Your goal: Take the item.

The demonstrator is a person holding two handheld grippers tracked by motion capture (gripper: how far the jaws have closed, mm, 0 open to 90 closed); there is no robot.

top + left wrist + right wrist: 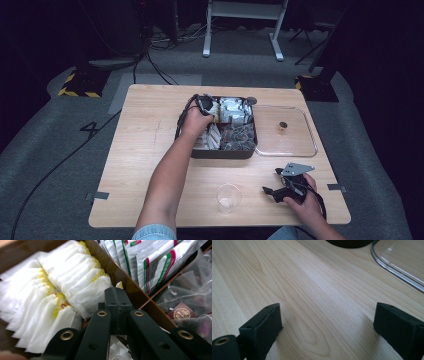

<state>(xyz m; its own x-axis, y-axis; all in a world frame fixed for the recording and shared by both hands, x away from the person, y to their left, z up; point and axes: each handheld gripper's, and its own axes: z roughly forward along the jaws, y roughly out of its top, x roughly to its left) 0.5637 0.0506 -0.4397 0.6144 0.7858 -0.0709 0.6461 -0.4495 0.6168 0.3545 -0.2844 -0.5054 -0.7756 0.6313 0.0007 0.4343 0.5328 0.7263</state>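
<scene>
- The left gripper, jaws pressed together and empty, reaches into the dark divided box over the white sachets.
- A clear cup stands on the worktop.
- The right gripper rests wide open beside the clear tray.

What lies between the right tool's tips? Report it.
Bare wooden table. In the right gripper view the right tool stands open with plain wood grain between its tips; the clear lid lies farther off, beyond them.
</scene>
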